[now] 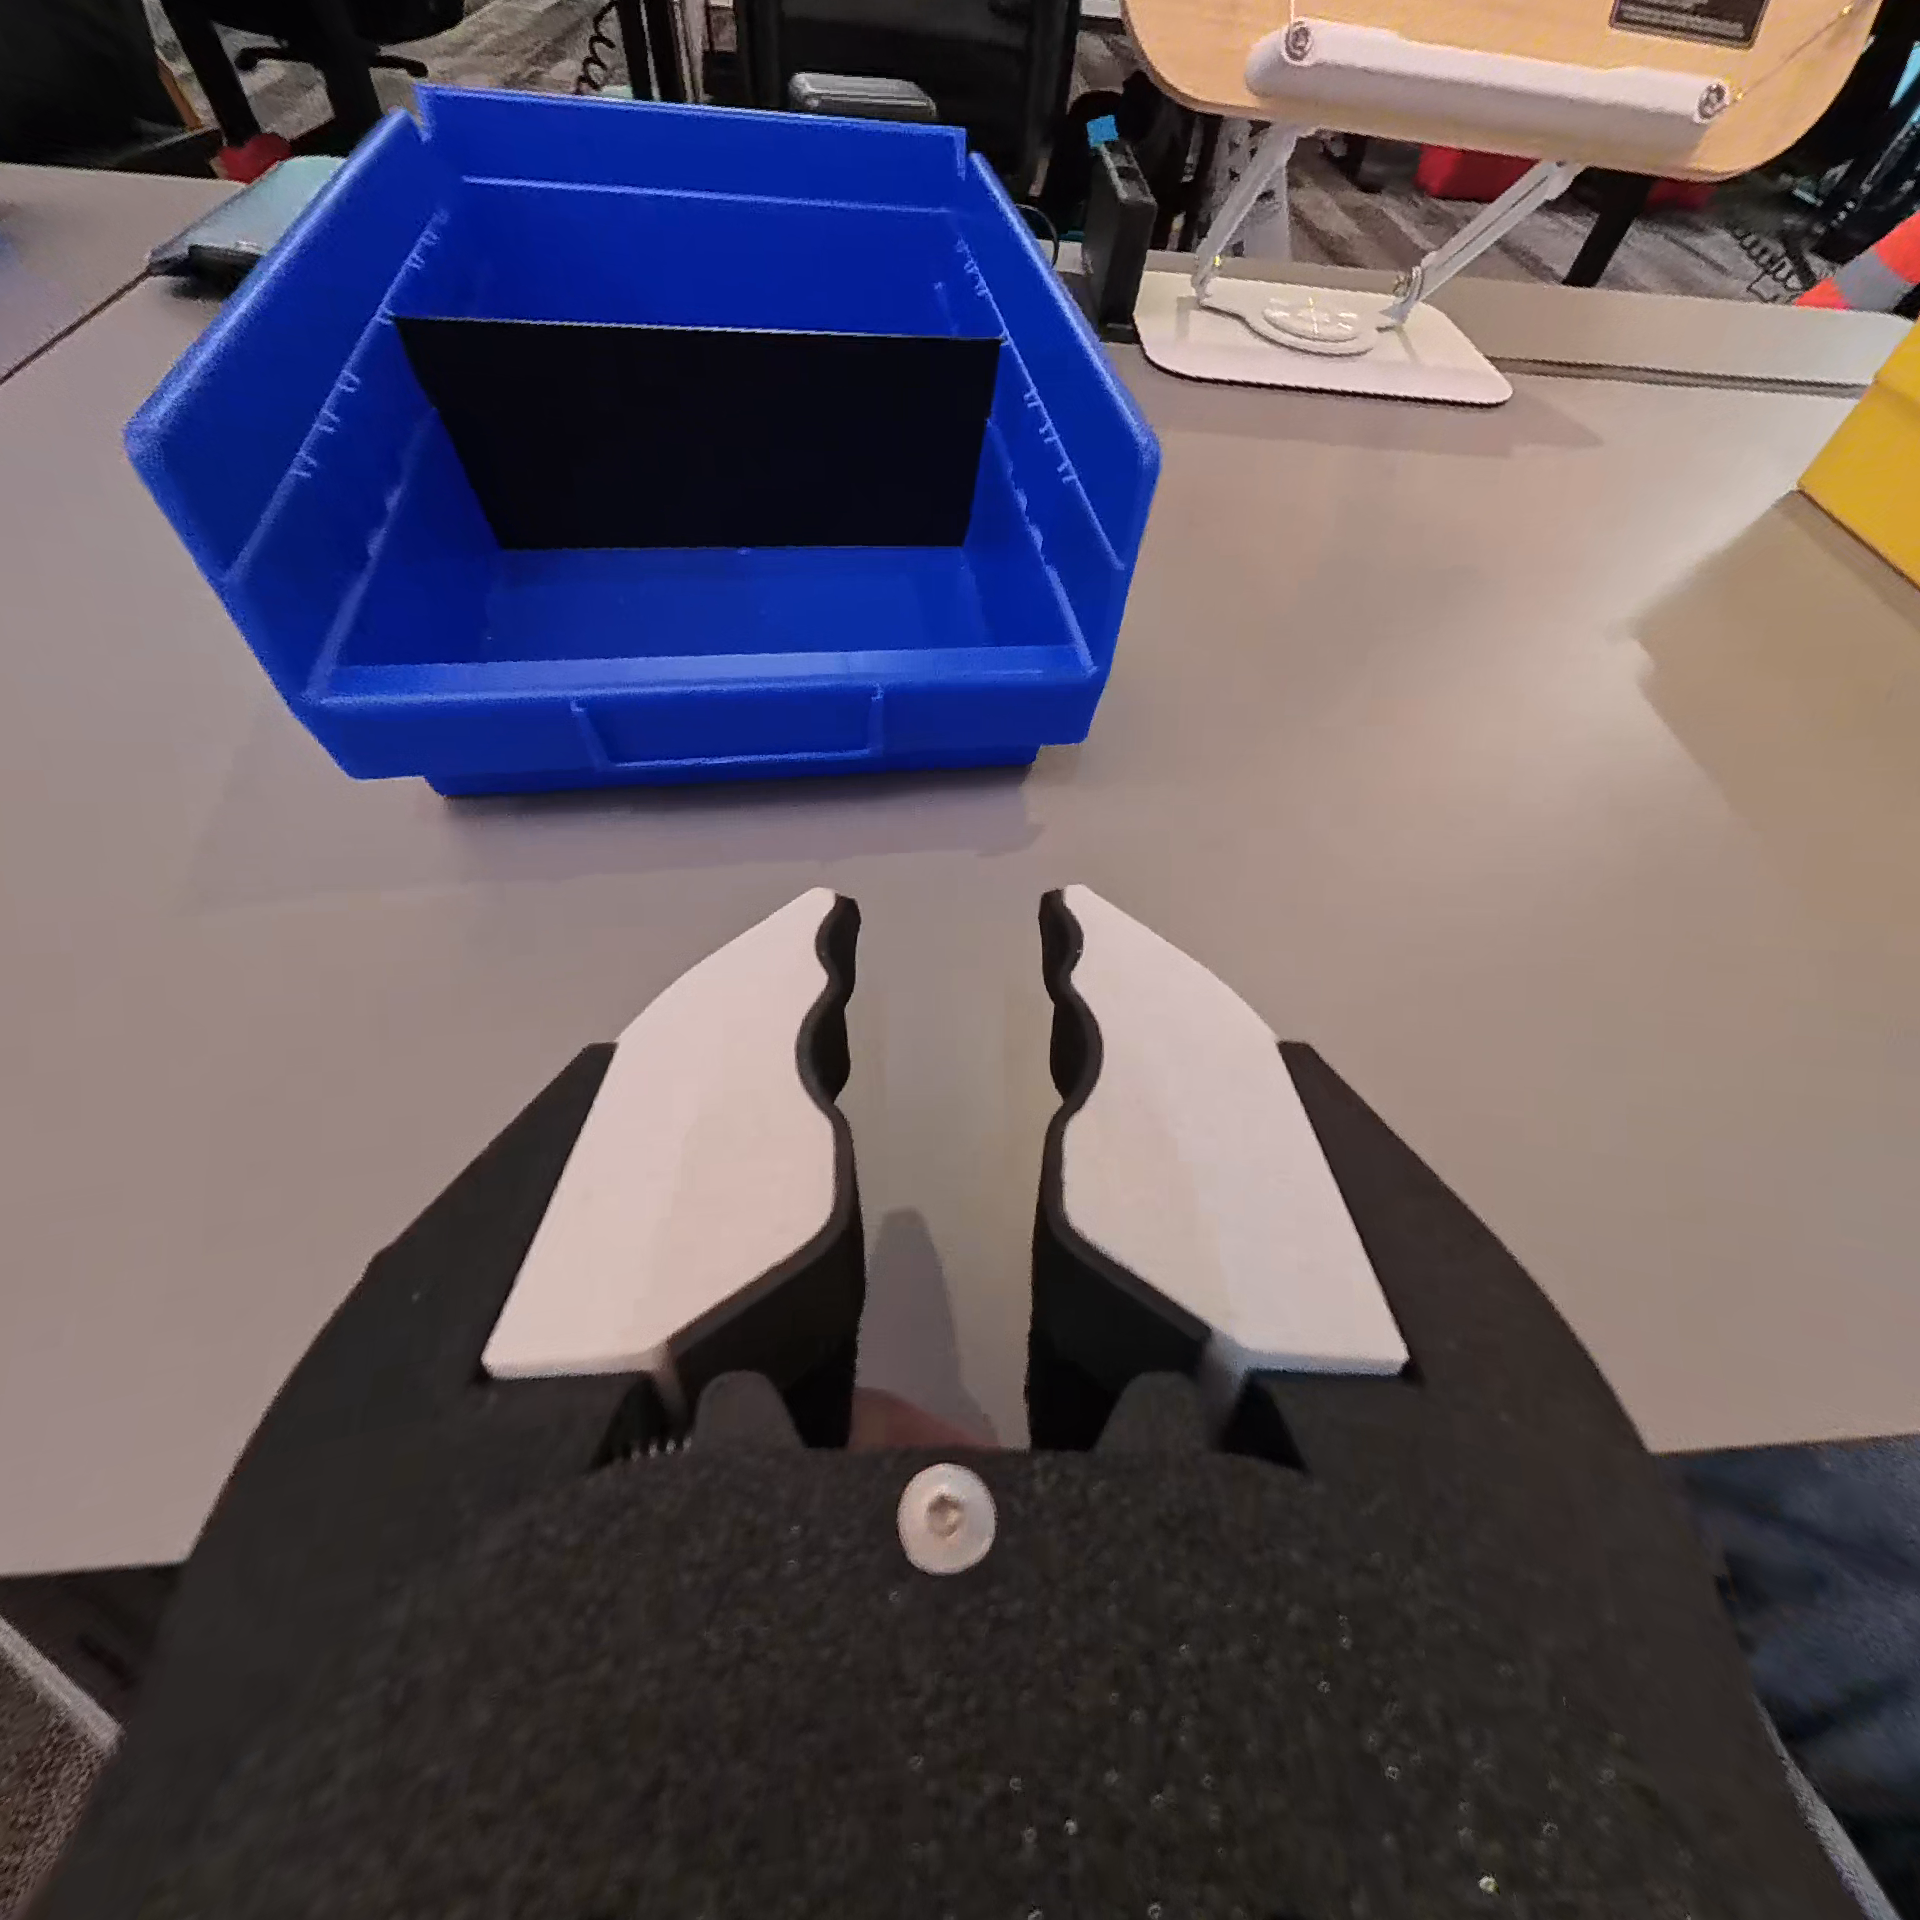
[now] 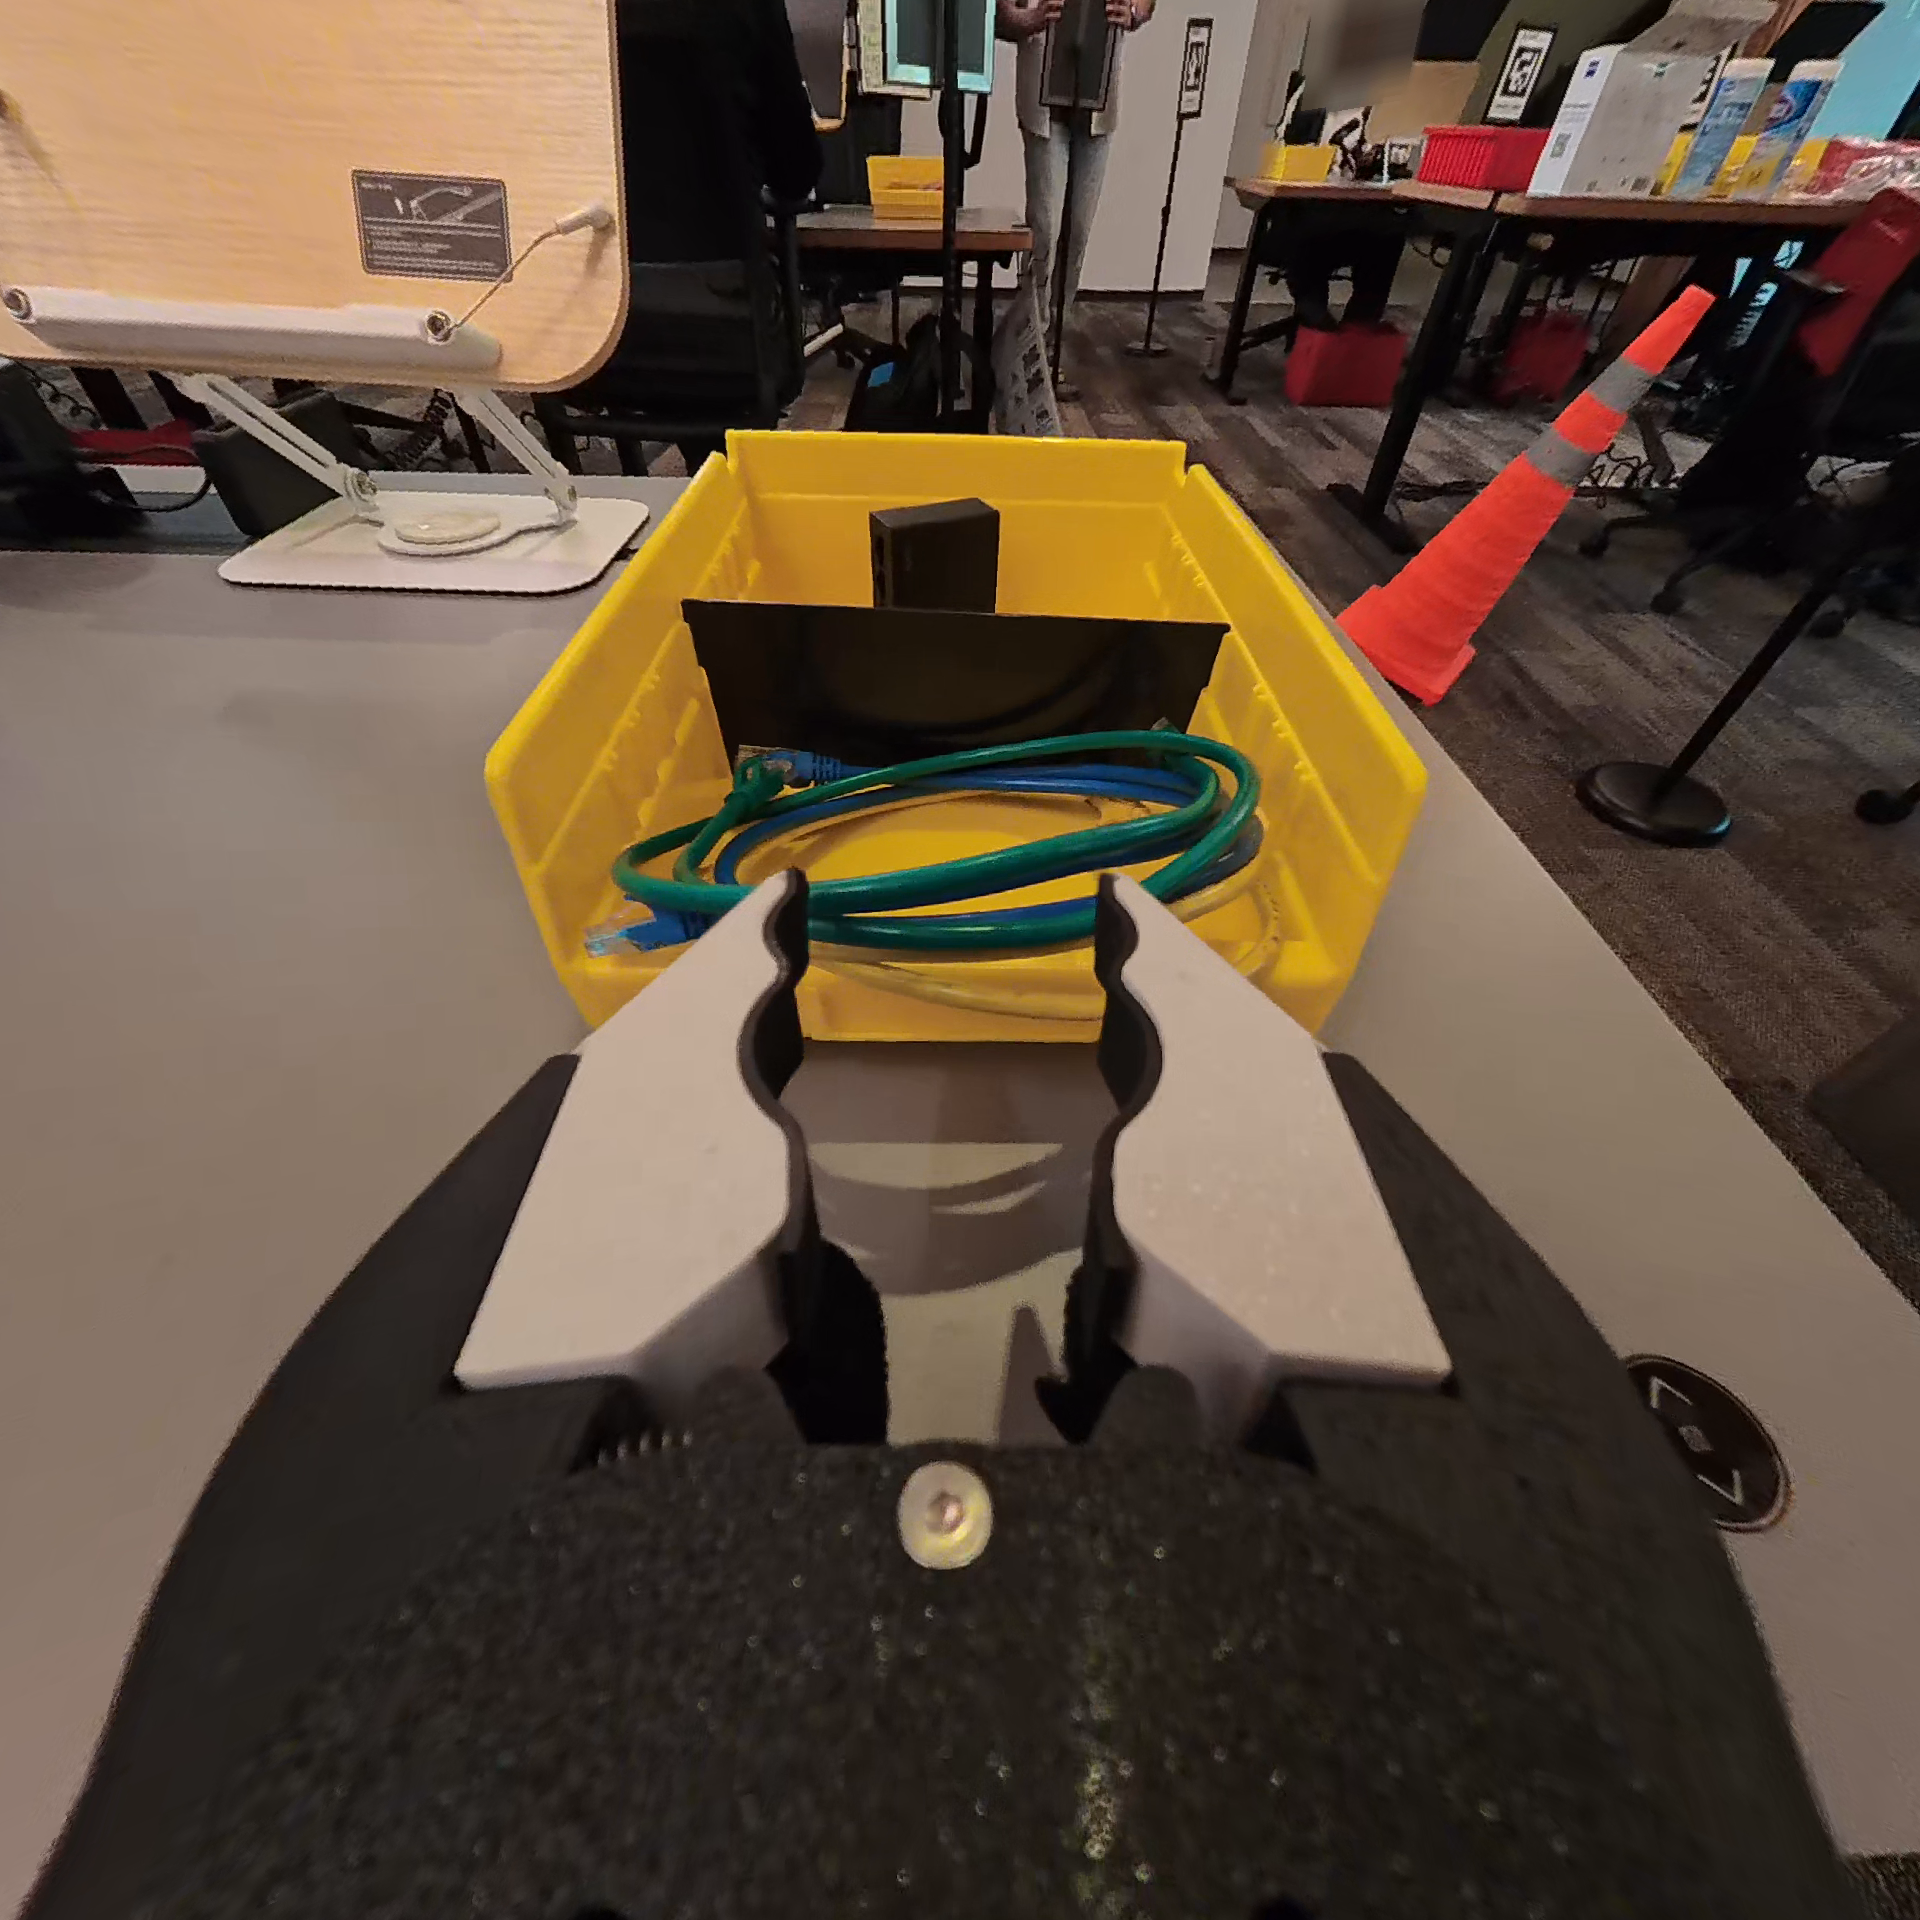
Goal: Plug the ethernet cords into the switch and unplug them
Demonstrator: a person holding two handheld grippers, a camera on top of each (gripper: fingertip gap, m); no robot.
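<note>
Two storage bins: one blue bin [image 1: 665, 665] at 11 o'clock, one yellow bin [image 2: 1340, 748] at 12. Three coiled ethernet cords: green [image 2: 935, 883], blue [image 2: 1039, 781], yellow [image 2: 966, 992]. One black switch [image 2: 935, 551].

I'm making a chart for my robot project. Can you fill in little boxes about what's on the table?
left gripper: open, holding nothing, over the bare table
right gripper: open, holding nothing, just in front of the yellow bin
blue bin: only a black divider shows inside
yellow bin: coiled cords in front, black divider across the middle
cords: green cord, blue cord, pale yellow cord
switch: black box behind the divider, nothing plugged in that I can see
</note>
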